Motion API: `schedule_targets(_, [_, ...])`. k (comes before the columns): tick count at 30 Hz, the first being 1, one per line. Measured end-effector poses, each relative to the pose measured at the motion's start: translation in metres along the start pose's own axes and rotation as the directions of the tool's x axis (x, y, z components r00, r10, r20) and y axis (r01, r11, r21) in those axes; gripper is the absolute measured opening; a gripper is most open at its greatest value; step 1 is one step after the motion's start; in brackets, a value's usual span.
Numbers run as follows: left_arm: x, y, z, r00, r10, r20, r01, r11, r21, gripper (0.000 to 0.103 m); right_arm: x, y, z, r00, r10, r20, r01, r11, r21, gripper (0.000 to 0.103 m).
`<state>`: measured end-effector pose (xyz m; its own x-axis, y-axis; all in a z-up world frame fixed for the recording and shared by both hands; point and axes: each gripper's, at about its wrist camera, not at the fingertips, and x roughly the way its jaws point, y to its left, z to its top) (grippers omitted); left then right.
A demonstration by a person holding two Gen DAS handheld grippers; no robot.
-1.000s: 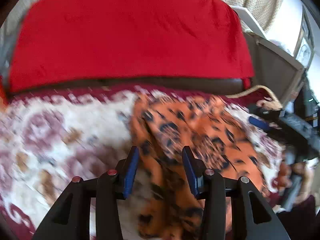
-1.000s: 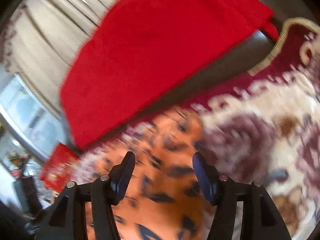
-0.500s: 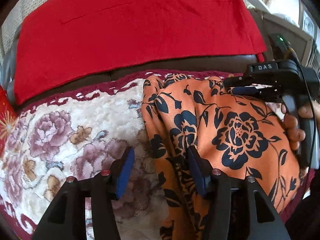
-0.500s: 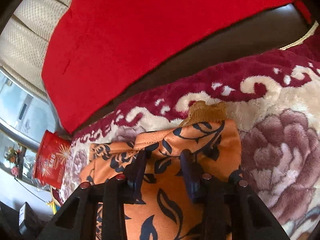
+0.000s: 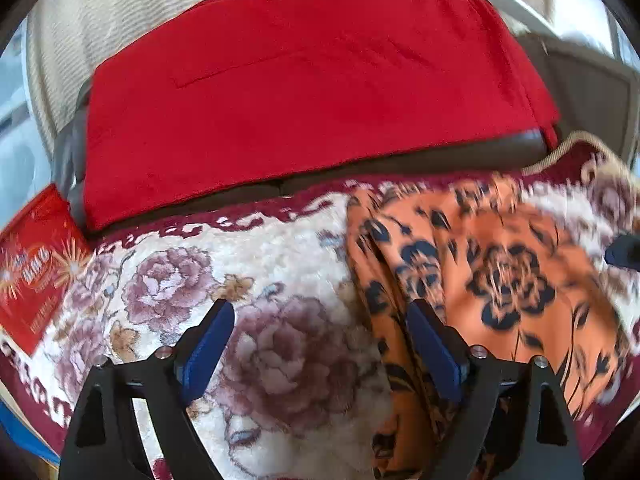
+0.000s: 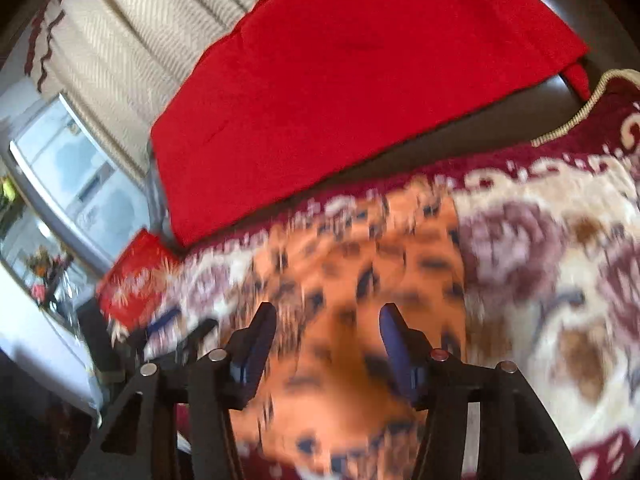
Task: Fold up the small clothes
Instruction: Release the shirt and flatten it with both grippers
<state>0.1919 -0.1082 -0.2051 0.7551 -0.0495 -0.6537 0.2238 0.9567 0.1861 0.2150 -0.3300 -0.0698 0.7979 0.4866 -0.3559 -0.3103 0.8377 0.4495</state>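
Observation:
An orange garment with a black flower print [image 5: 500,276] lies folded on a floral blanket [image 5: 180,280]. My left gripper [image 5: 320,320] hovers over the garment's left edge; its jaws are opening wide and nothing is pressed between them. In the right wrist view the same orange garment [image 6: 360,272] is blurred by motion. My right gripper [image 6: 328,324] is above it, its jaws opening, with the cloth under them but not pinched. A dark tip of the right gripper [image 5: 624,252] shows at the right edge of the left wrist view.
A red cover [image 5: 304,92] drapes the sofa back behind the blanket. A red printed packet [image 5: 36,268] lies at the blanket's left end. Beige curtains [image 6: 120,40] and a window [image 6: 68,168] stand beyond.
The right gripper let go of the garment's top edge and pulled back, away from the cloth. The left jaws spread much wider and released the garment's left edge.

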Motion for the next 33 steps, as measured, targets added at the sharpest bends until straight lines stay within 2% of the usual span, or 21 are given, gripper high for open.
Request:
schedule_targets(2, [0.008, -0.011, -0.005, 0.999, 0.006, -0.045, -0.005, 1.0, 0.008, 0.096, 0.005, -0.001, -0.022, 0.998, -0.011, -0.055, 0.011, 1.0, 0.0, 0.058])
schedule_targets(3, [0.009, -0.015, -0.007, 0.997, 0.051, -0.061, -0.051, 0.999, 0.007, 0.097, 0.012, -0.004, -0.032, 0.994, -0.023, -0.103, 0.023, 1.0, -0.004, 0.058])
schedule_targets(4, [0.007, -0.02, -0.009, 0.995, 0.08, -0.057, -0.079, 0.997, 0.017, 0.098, 0.022, -0.002, -0.043, 0.989, -0.072, -0.126, 0.067, 0.997, -0.043, 0.058])
schedule_targets(5, [0.003, -0.025, -0.01, 0.995, 0.092, -0.022, -0.091, 0.995, 0.046, 0.098, 0.024, 0.002, -0.047, 0.989, -0.098, -0.11, 0.089, 0.992, -0.086, 0.058])
schedule_targets(7, [0.0, -0.028, -0.008, 0.997, 0.078, -0.005, -0.078, 0.992, 0.096, 0.098, 0.025, 0.013, -0.048, 0.984, -0.141, -0.107, 0.122, 0.978, -0.167, 0.058])
schedule_targets(9, [-0.002, -0.023, -0.005, 0.999, 0.036, -0.016, -0.035, 0.994, 0.099, 0.098, 0.022, 0.011, -0.046, 0.988, -0.118, -0.102, 0.102, 0.984, -0.146, 0.058])
schedule_targets(11, [-0.008, -0.015, -0.003, 0.999, 0.03, 0.02, -0.031, 0.998, 0.054, 0.098, 0.011, 0.002, -0.041, 0.996, -0.055, -0.077, 0.05, 0.997, -0.067, 0.058])
schedule_targets(12, [-0.014, -0.012, -0.002, 0.998, 0.034, 0.048, -0.036, 0.999, 0.038, 0.098, 0.005, -0.001, -0.039, 0.998, -0.035, -0.053, 0.032, 0.998, -0.047, 0.058])
schedule_targets(14, [-0.024, -0.008, 0.002, 0.994, 0.053, 0.095, -0.056, 0.998, 0.026, 0.098, -0.015, -0.001, -0.032, 0.999, -0.009, 0.047, 0.011, 0.999, -0.047, 0.058])
schedule_targets(17, [-0.034, -0.002, 0.006, 0.987, 0.083, 0.139, -0.084, 0.996, -0.001, 0.098, -0.031, -0.003, -0.028, 0.99, 0.025, 0.136, -0.022, 0.999, -0.03, 0.058])
schedule_targets(19, [-0.039, 0.001, 0.01, 0.985, 0.079, 0.151, -0.077, 0.997, -0.019, 0.098, -0.036, -0.002, -0.025, 0.986, 0.034, 0.161, -0.033, 0.999, -0.009, 0.058])
schedule_targets(33, [-0.041, 0.005, 0.013, 0.985, 0.077, 0.154, -0.07, 0.996, -0.05, 0.098, -0.033, -0.005, -0.024, 0.986, 0.033, 0.164, -0.035, 0.999, 0.011, 0.058])
